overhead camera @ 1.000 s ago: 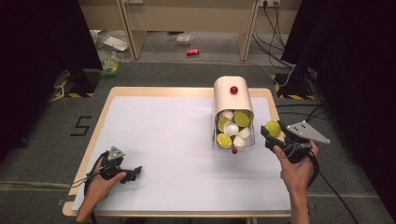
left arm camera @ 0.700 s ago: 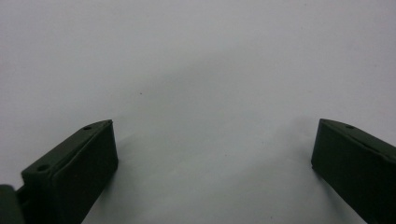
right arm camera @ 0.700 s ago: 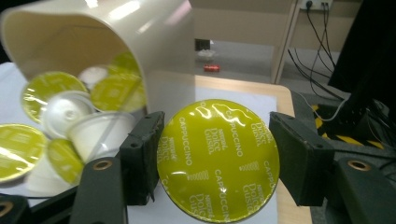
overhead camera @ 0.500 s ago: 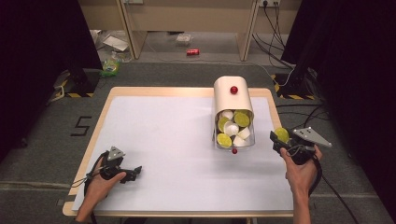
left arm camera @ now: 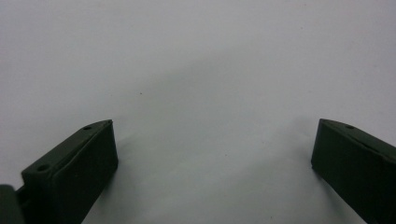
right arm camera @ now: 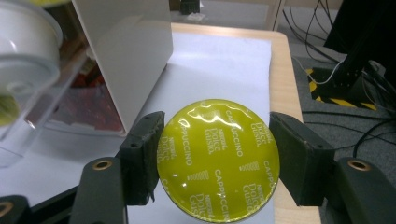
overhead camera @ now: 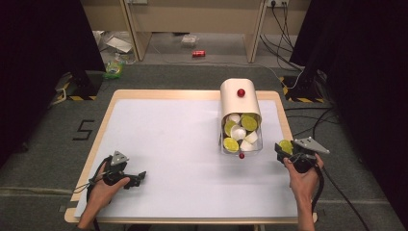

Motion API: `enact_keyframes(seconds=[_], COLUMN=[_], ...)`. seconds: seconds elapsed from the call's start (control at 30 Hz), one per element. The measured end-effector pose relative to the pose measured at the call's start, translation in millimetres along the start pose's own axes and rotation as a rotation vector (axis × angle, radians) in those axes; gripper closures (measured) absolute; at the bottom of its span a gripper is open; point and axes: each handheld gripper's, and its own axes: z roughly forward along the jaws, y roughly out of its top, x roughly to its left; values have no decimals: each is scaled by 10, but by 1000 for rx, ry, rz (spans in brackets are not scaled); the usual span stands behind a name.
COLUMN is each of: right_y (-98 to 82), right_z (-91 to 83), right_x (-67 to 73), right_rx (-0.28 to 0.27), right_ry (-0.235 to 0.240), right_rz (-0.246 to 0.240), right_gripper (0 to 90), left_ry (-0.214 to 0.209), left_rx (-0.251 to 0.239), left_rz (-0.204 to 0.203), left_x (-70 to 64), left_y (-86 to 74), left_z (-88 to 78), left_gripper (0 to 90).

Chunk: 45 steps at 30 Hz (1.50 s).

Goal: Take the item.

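The round coffee capsule with a glossy yellow-green foil lid (right arm camera: 218, 161) sits clamped between the two black jaws of my right claw (right arm camera: 217, 158), its lid turned toward the camera. In the right claw view I can read "NESCAFÉ Dolce Gusto" and "CAPPUCCINO" printed in pale letters round the foil; from the high view the capsule (overhead camera: 286, 146) is just a small yellow-green spot at the tip of my right claw (overhead camera: 284, 147), over the right edge of the white-topped desk (overhead camera: 173, 139). Just left of it stands the cream-coloured capsule dispenser with a clear tray (overhead camera: 240, 117), holding more yellow-green and white capsules, with a red knob (overhead camera: 241, 92) on top. Up close I see only its cream side wall (right arm camera: 130, 56) and a white capsule (right arm camera: 25, 44). My left claw (overhead camera: 136, 177) rests near the desk's front left corner, well apart; its own view shows the jaws spread wide over bare white surface (left arm camera: 210, 70).
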Motion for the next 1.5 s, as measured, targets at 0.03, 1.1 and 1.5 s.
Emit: enact_keyframes(seconds=[0.03,1.1,1.5], right_y=[-11,-267,-281], right_z=[12,329,347], right_x=[2,136,163], right_rx=[5,135,145], right_ry=[-2,34,46], right_rz=[0,-45,-43], right_gripper=[386,385,383], left_ry=[0,0,0], left_rx=[0,0,0], left_rz=[0,1,1], left_x=[0,-1,-1], left_y=[0,0,0], left_z=[0,0,0], left_gripper=[0,0,0])
